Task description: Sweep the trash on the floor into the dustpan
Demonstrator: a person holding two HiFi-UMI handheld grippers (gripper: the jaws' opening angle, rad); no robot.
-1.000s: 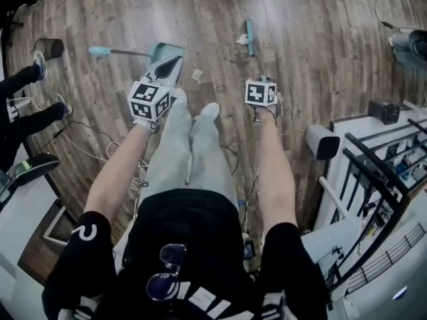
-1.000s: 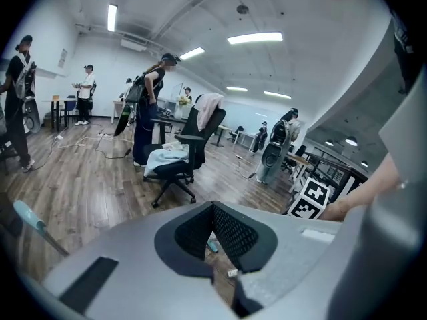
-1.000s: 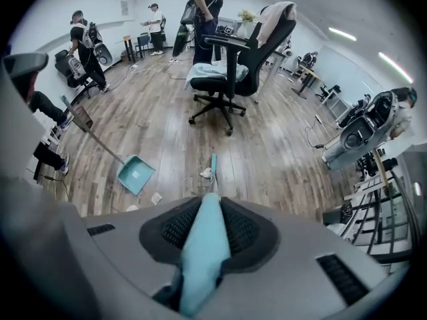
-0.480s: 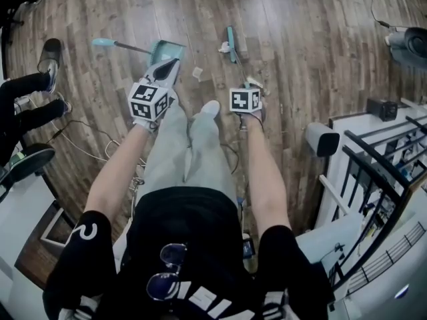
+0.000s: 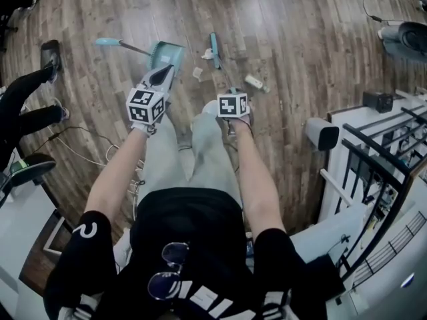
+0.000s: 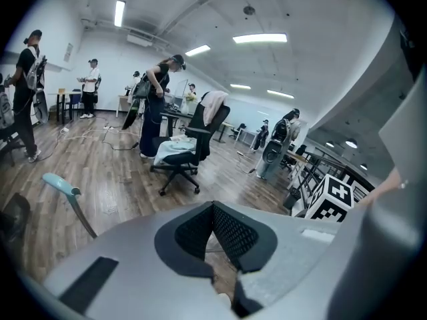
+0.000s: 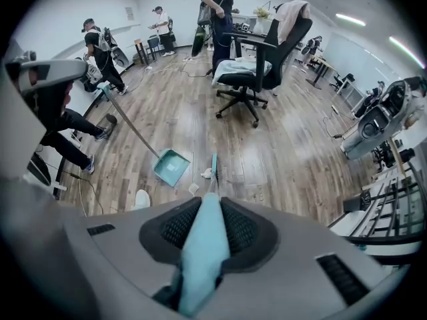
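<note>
Right gripper (image 5: pixel 231 93), head view: clamped on long teal broom (image 5: pixel 215 48). Broom axis runs straight ahead, head down on wooden plank floor (image 5: pixel 313 59). Teal plastic dustpan (image 5: pixel 168 53) just left of head, white paper scraps (image 5: pixel 197 73) between them. Left gripper (image 5: pixel 167 69) nearer dustpan.

Left gripper view: jaws pressed together, empty.

Right gripper view: jaws gripping broom handle. Scraps touching head's left side, dustpan mouth just beyond. Leftward stroke looks due.

You stand on a wood-plank floor (image 5: pixel 300 39); the teal dustpan (image 5: pixel 167 53) sits on it ahead of you; the broom (image 5: pixel 215 47) has its head down on the planks just right of the pan; a crumpled white scrap (image 5: pixel 207 55) lies against that head; a paper piece (image 5: pixel 197 73) lies nearer you; another scrap (image 5: pixel 254 82) lies further right; cables (image 5: pixel 80 139) trail at your left.
</note>
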